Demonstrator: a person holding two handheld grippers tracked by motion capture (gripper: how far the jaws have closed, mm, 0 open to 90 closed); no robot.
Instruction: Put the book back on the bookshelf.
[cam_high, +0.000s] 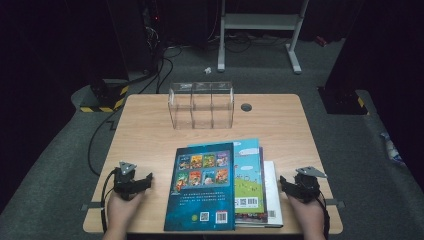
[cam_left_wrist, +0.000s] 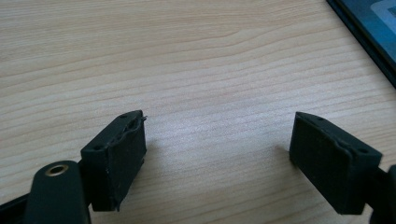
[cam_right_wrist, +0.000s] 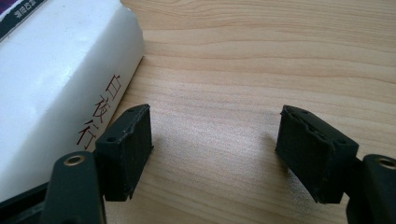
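- Left gripper (cam_high: 148, 181) resting on the table (cam_high: 145, 135) at the near left, jaws wide apart, nothing between them, just bare wood.
- Right gripper (cam_high: 283, 182) at the near right, likewise wide open and empty, aimed in at the stack.
- Between the two, near the table's near edge, three books piled flat: dark book (cam_high: 202, 192) on top, blue book (cam_high: 250, 180) under it and jutting right, white book (cam_high: 272, 192) lowest.
- White book's spine (cam_right_wrist: 60, 88) just left of the right gripper's near jaw, close but apart.
- Dark book's corner (cam_left_wrist: 369, 28) at the far right of the left gripper view, well clear of the jaws.
- Grippers flanking the pile, probably poised to take a book from either side.
- Clear rack (cam_high: 201, 105) upright at the far middle, empty slots, likely meant for standing the books in.
- Round hole (cam_high: 246, 107) just right of the rack.
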